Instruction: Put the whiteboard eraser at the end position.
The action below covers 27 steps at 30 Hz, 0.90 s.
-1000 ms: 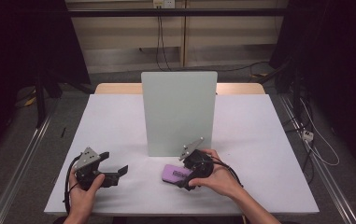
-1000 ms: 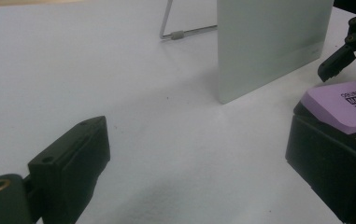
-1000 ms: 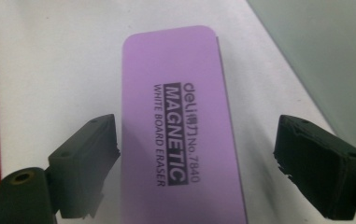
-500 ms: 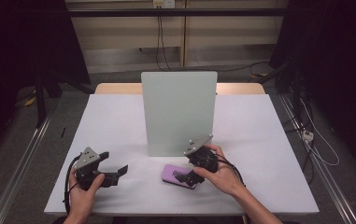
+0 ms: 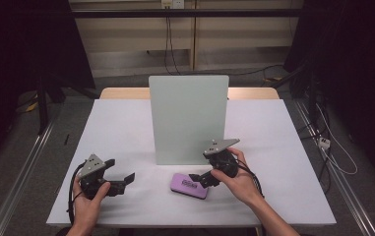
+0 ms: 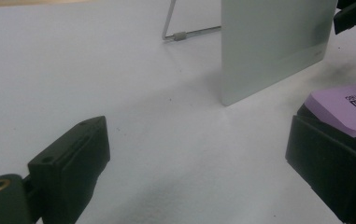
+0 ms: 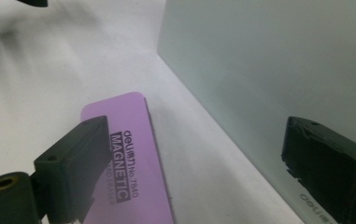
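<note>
A pale green upright rectangular board [image 5: 188, 118] stands mid-table on the white tabletop [image 5: 116, 128], its wire stand [image 6: 173, 33] at twelve o'clock behind it.

Purple eraser [image 7: 129, 163] beside upright board [image 7: 269, 70]

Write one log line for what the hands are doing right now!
right gripper: open, jaws just opened, above purple eraser | left gripper: open, empty | eraser: flat on table

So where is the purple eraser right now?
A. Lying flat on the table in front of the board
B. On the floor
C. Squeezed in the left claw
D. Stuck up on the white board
A. The purple magnetic eraser lies flat on the white table, just in front of the upright whiteboard, with the right claw open beside it, not gripping it.
</note>
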Each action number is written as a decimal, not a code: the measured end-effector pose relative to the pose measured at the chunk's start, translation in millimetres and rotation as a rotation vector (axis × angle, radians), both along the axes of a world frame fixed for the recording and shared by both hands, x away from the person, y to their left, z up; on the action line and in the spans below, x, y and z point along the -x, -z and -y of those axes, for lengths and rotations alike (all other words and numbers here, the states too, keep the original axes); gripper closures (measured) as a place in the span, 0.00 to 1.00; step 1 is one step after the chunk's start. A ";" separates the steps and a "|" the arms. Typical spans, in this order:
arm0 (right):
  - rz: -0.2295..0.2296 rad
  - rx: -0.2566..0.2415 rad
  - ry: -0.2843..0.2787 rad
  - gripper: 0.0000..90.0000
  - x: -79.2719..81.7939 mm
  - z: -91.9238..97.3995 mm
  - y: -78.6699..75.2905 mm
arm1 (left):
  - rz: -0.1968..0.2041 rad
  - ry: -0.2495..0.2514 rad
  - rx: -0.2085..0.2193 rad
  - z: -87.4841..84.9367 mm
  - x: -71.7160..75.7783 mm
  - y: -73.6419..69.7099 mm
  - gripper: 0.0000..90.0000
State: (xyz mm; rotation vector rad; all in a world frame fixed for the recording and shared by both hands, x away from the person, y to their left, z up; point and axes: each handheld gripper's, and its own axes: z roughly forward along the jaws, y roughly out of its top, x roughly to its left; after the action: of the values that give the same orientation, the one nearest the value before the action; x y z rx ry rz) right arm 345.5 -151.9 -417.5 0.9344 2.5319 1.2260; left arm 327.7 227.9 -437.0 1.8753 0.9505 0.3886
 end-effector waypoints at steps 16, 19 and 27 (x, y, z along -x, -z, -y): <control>0.041 -0.029 0.165 0.10 12.6 36.3 10.6 | 0.007 -0.020 0.006 -0.9 1.8 -1.0 0.06; 0.048 -0.030 0.190 0.10 15.3 43.2 12.5 | 0.007 -0.022 0.002 -1.2 1.6 -1.0 0.06; 0.077 -0.044 0.247 0.09 23.0 55.3 11.3 | 0.010 -0.022 -0.006 -1.3 1.8 -1.2 0.06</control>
State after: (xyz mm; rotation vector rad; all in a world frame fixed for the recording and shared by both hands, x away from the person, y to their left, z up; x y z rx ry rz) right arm 322.5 -207.2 -428.8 1.1461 2.2586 1.2202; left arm 325.9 229.2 -435.8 1.8684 0.9653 0.4141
